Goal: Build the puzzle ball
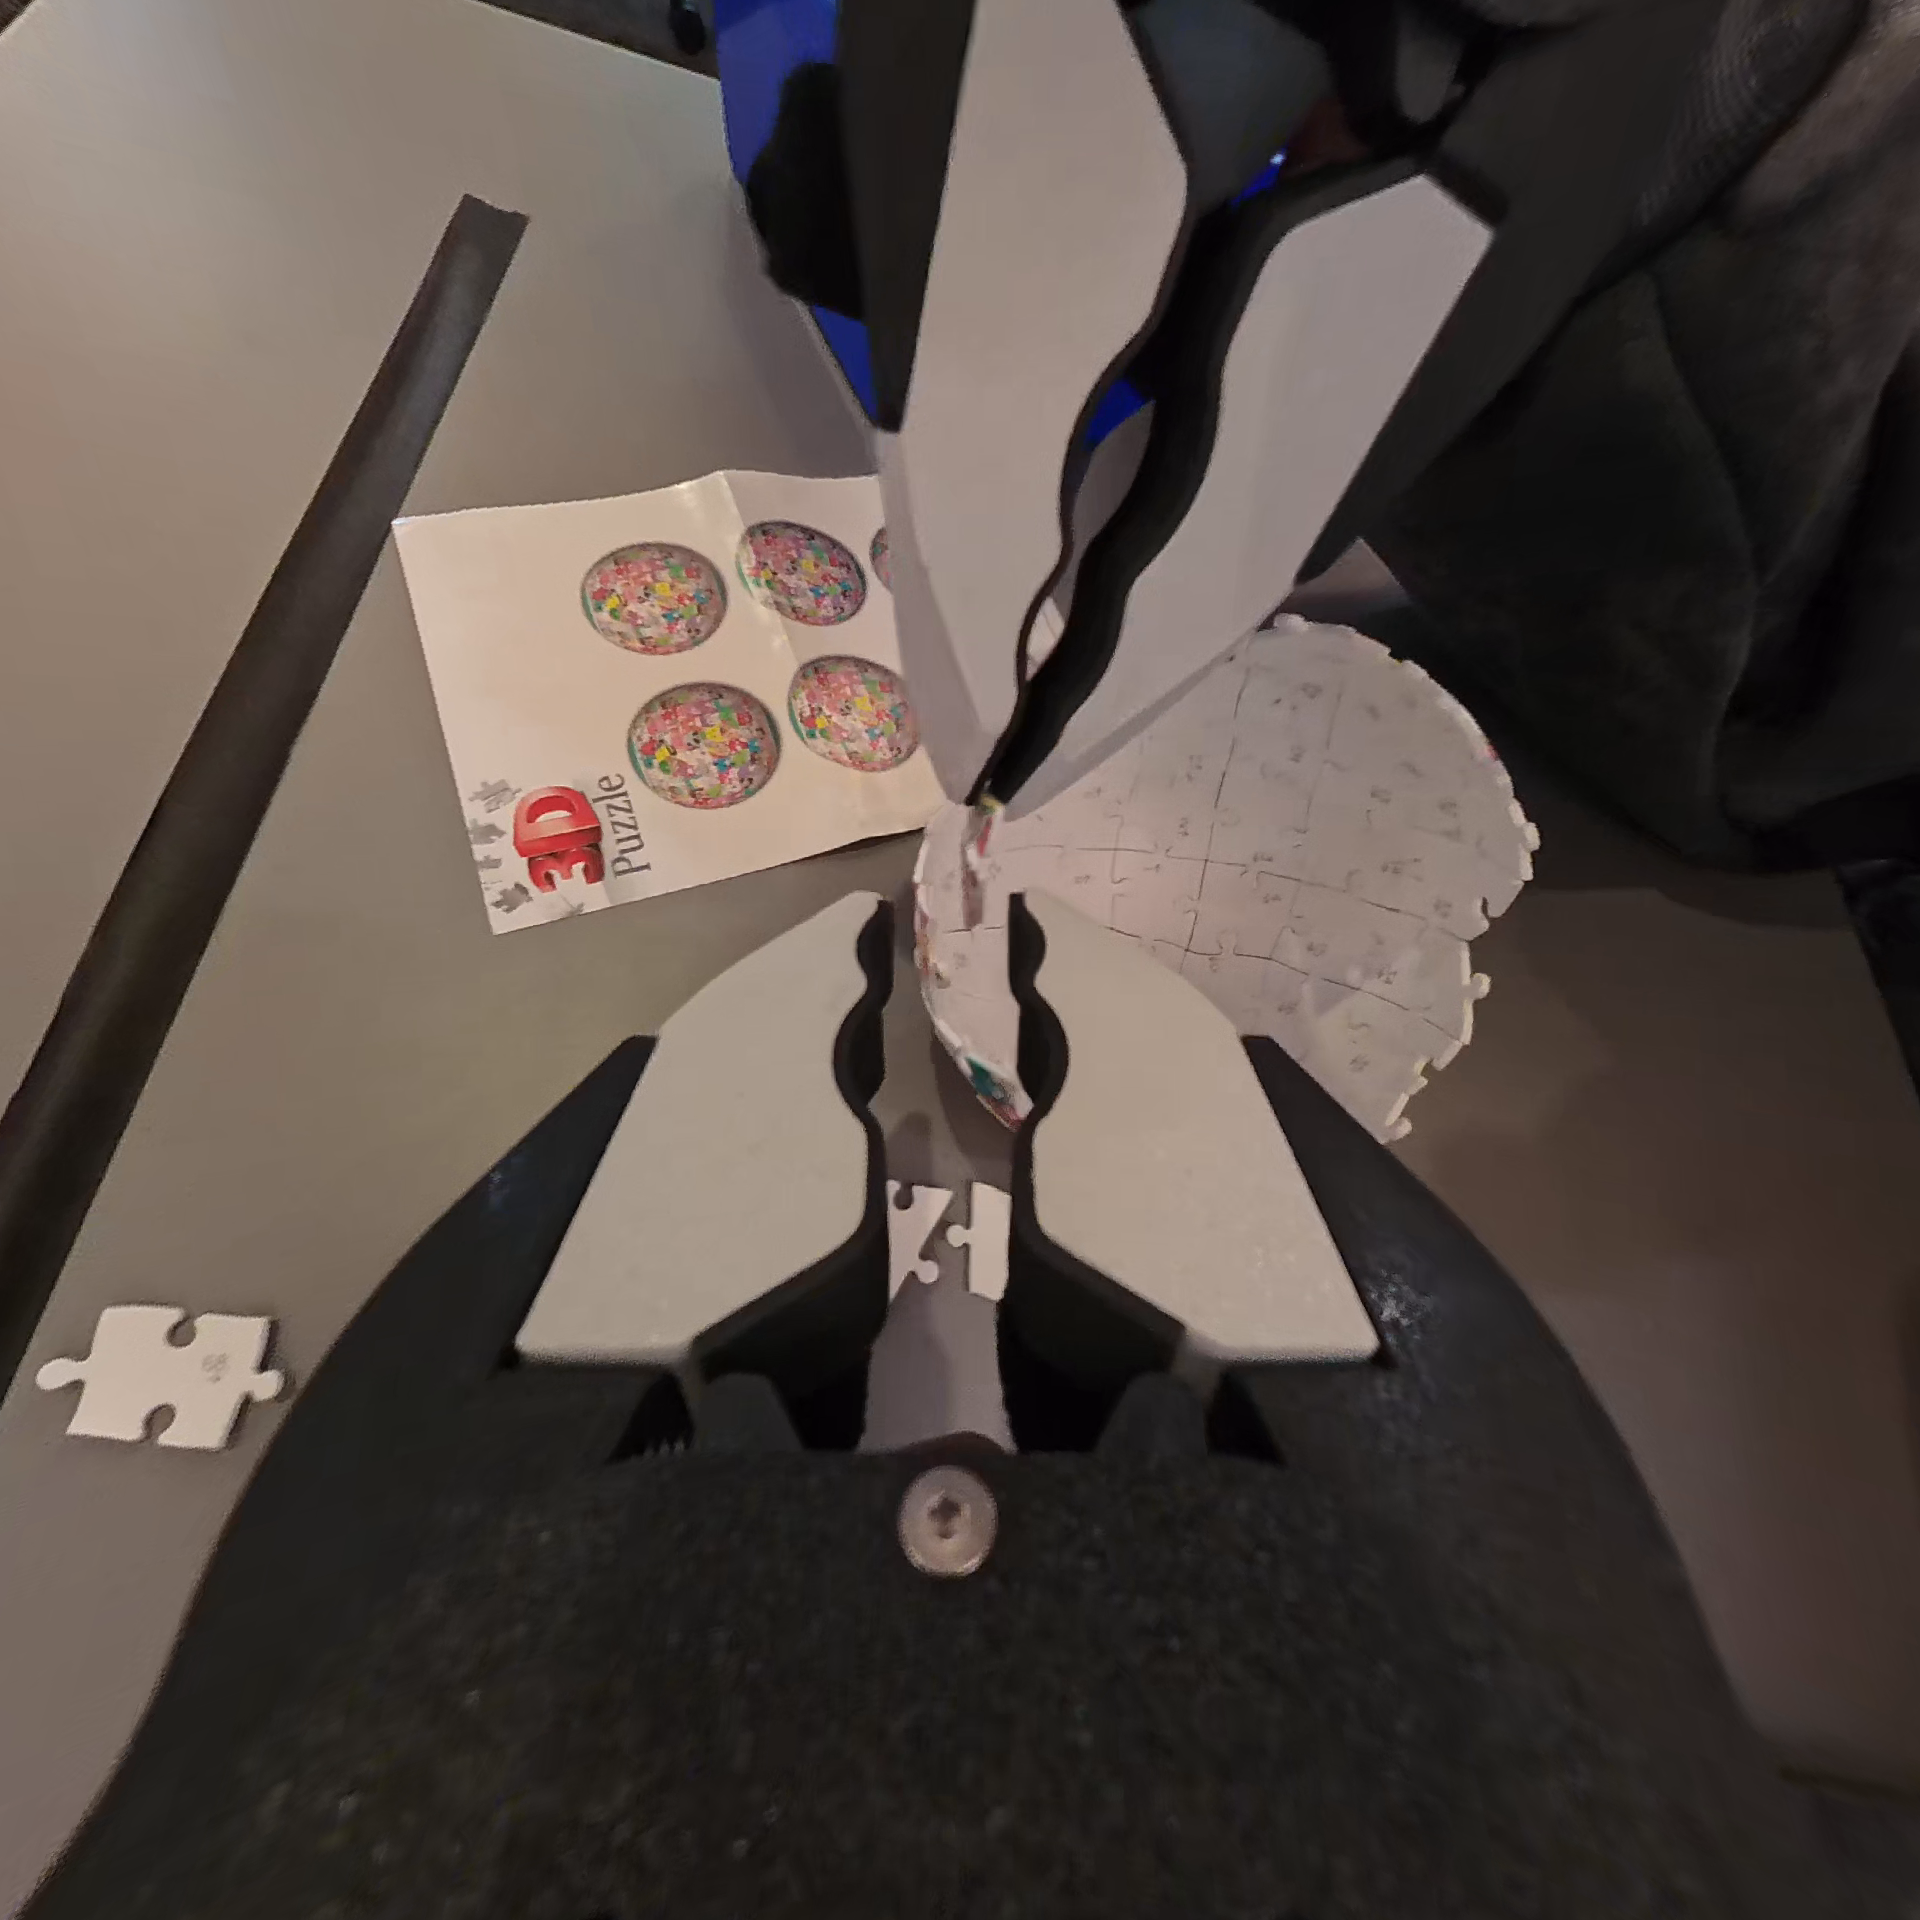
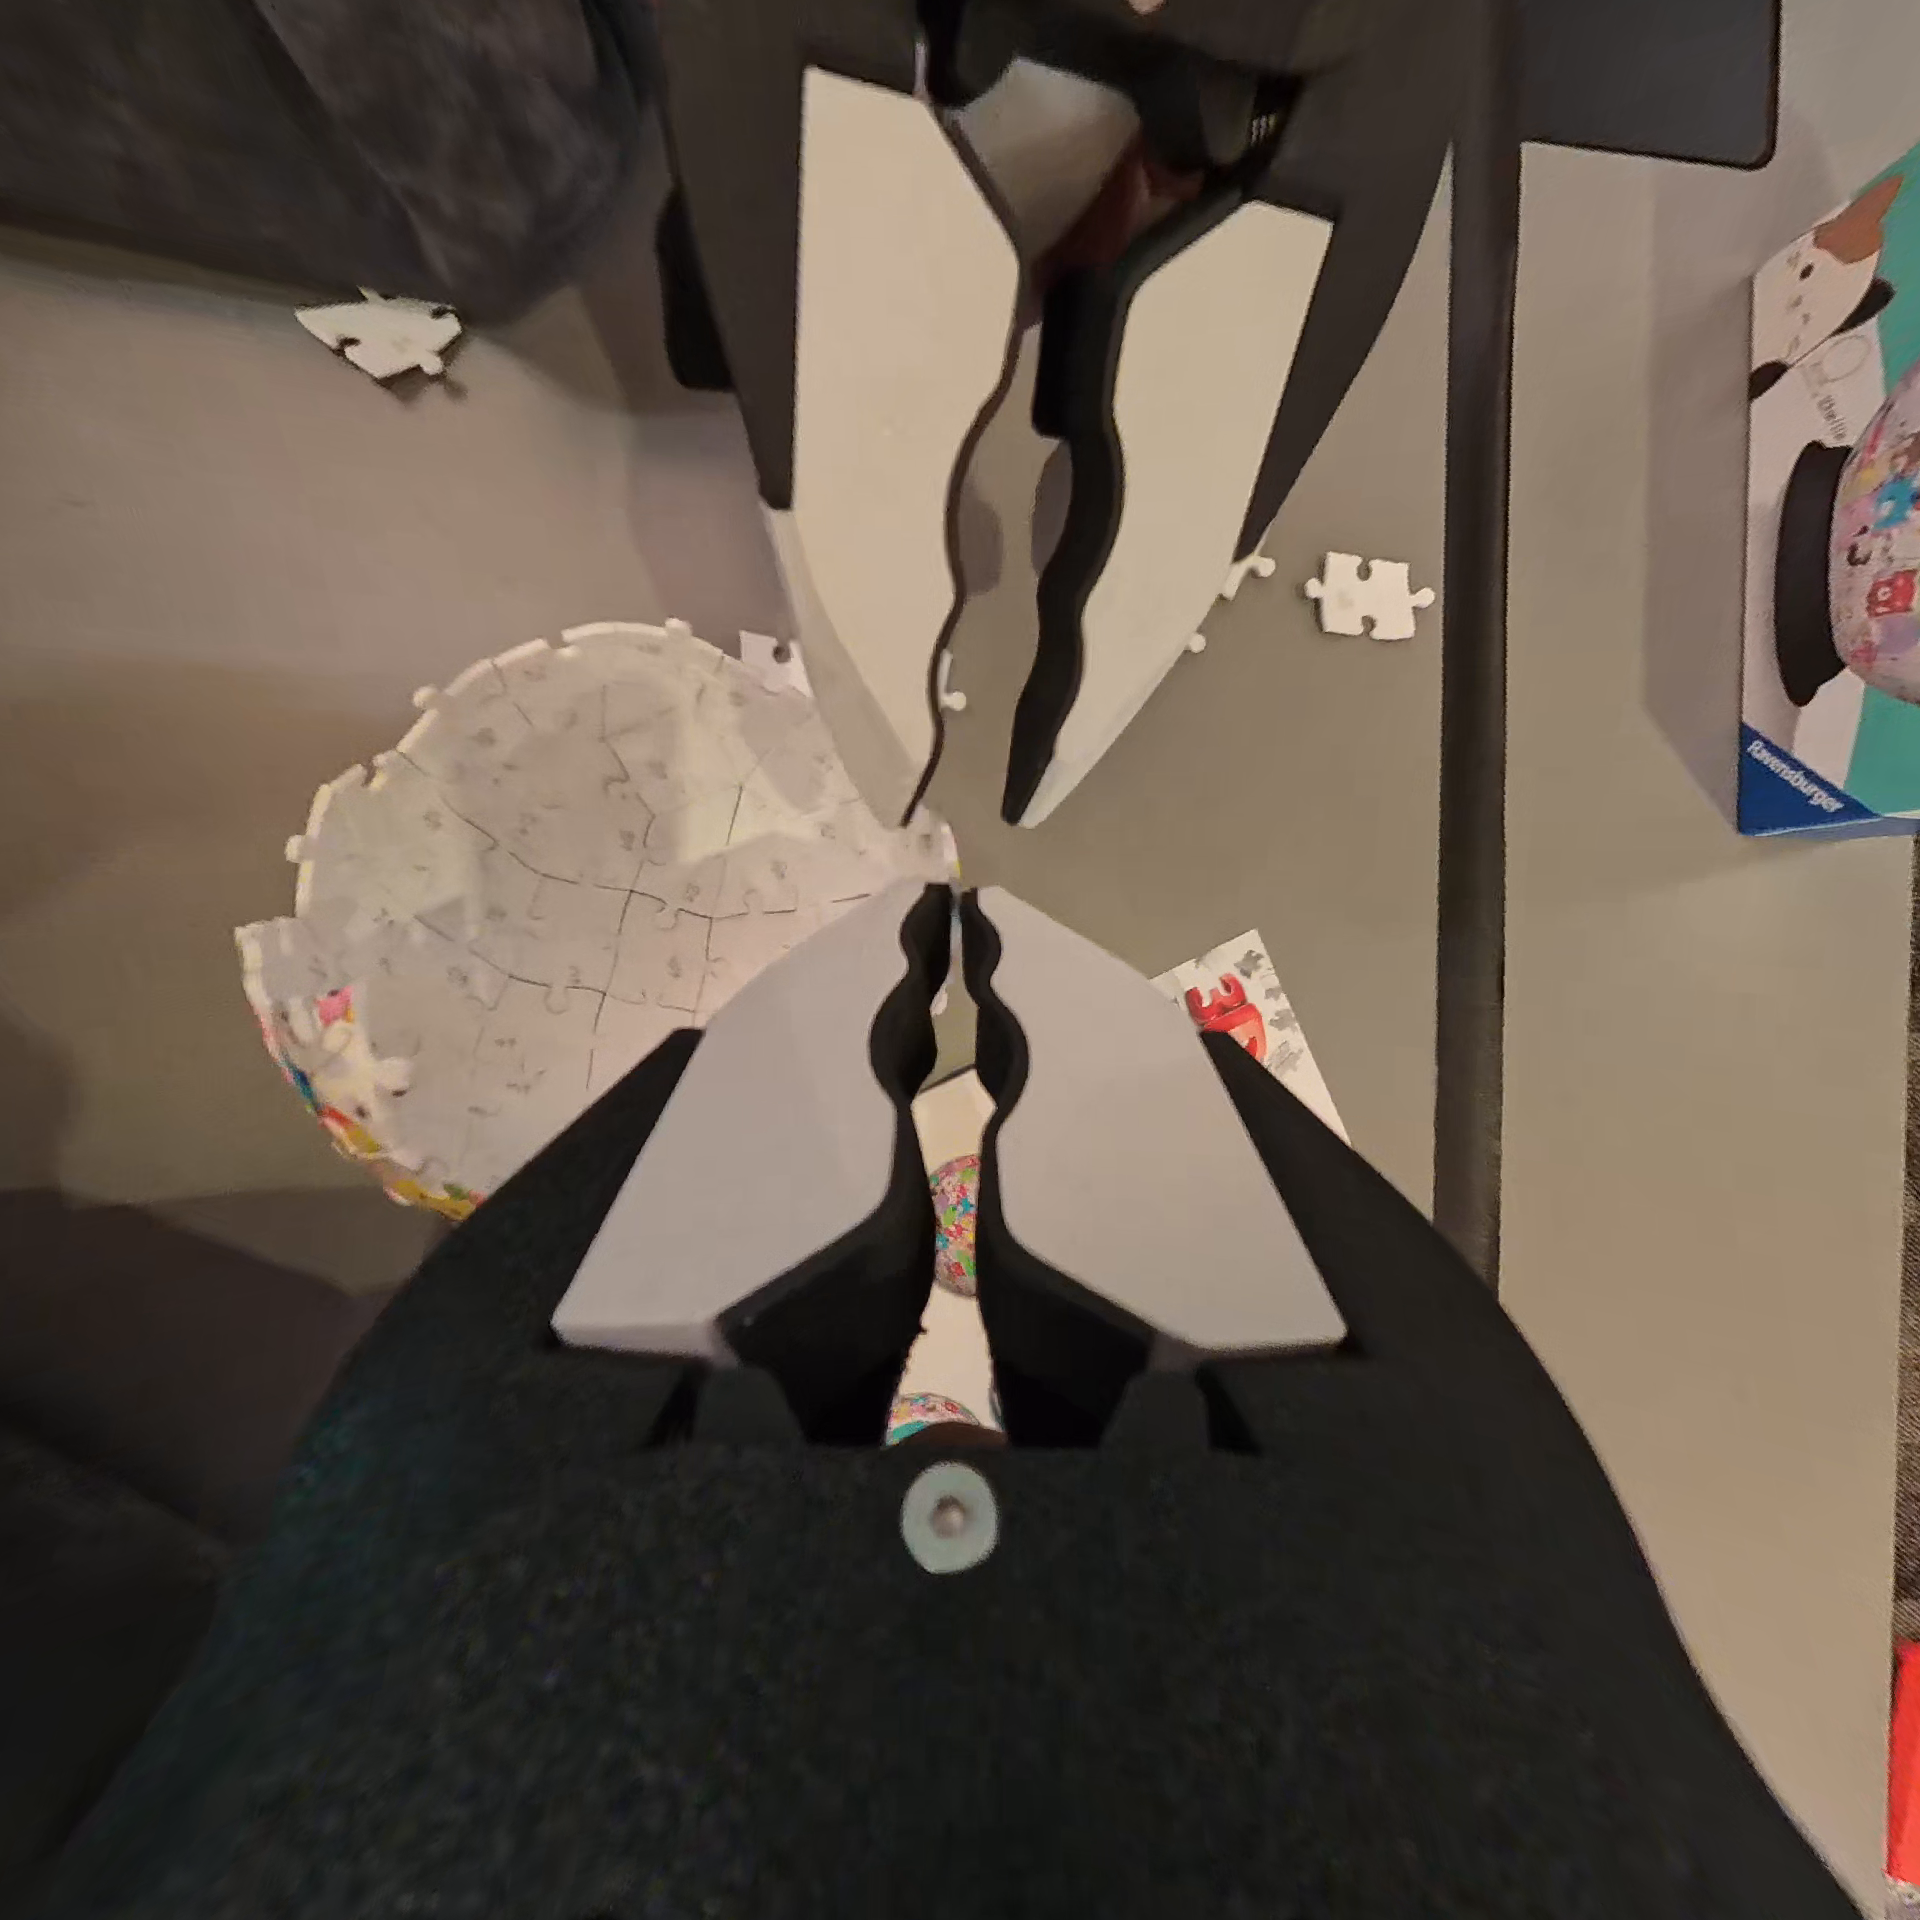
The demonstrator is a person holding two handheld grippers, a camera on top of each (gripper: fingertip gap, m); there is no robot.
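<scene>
The right hand-held gripper pinches a piece at the half-built puzzle ball's rim — the left hand-held gripper (fingers parted) straddles that rim — above a grey bench with an instruction leaflet and loose pieces.

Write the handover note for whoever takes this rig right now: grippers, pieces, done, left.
Left gripper: part open, straddling the rim of the half-built puzzle ball, not clamped.
Right gripper: shut on a puzzle piece, pressing it edge-on at the same rim spot.
The ball shell lies on the grey table, hollow white side facing the cameras, open edge jagged.
Loose pieces: one near the left gripper, two under it, one by the dark strip, one at the far edge.
Instruction leaflet lies flat; box stands beside.
Done: roughly half the ball. Left: seat this piece, add the rest.
</scene>
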